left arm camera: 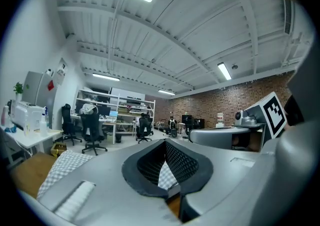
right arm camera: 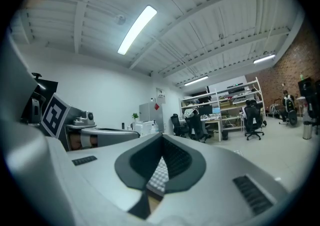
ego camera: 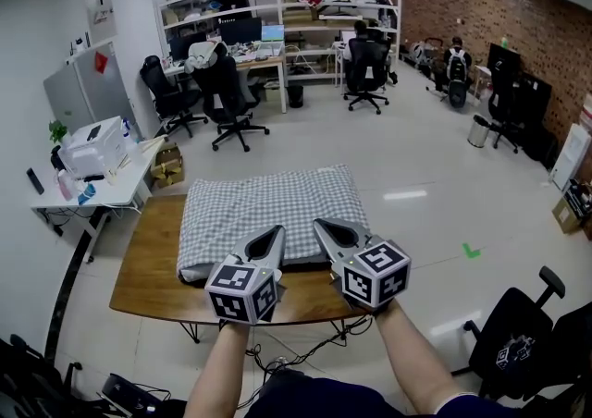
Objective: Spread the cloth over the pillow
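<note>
A grey-and-white checked cloth (ego camera: 268,203) lies spread flat over a padded bulk on the wooden table (ego camera: 148,268). The pillow beneath it is almost wholly covered. My left gripper (ego camera: 277,230) hovers at the cloth's near edge, jaws together with nothing between them. My right gripper (ego camera: 318,222) is close beside it, also shut and empty. In the left gripper view, the left gripper (left arm camera: 165,141) has its tips meeting, and checked cloth (left arm camera: 165,175) shows below through the gap. The right gripper view shows the right gripper (right arm camera: 161,138) the same way, above checked cloth (right arm camera: 159,176).
A white side table (ego camera: 88,190) with a printer stands left of the wooden table. A black office chair (ego camera: 518,342) sits at the near right. Cables (ego camera: 305,351) hang under the table's front edge. Desks, shelves and more chairs fill the far room.
</note>
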### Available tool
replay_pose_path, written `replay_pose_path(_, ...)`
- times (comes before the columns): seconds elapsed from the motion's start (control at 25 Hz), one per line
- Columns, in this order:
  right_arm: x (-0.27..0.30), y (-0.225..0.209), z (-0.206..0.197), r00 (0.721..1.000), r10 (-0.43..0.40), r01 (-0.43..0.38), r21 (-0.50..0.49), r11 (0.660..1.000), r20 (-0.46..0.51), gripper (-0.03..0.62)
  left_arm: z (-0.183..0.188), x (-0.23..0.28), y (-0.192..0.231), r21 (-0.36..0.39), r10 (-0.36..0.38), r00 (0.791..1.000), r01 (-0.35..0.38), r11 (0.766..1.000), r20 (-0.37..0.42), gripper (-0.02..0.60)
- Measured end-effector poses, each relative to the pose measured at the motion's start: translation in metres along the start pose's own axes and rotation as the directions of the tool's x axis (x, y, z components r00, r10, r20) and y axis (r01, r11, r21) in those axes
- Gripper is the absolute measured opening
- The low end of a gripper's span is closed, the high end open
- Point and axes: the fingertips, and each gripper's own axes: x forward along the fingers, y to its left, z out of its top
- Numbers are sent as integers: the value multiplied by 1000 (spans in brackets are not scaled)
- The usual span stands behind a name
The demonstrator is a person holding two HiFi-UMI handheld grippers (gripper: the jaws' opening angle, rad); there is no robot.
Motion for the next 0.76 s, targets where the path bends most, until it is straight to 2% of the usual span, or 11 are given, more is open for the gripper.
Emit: replay_pose_path(0.76,5,3,-1,1000,13,-13,-2,1000,-7,2,-2,1,3,-5,2,1000,-2,1000,-7,5)
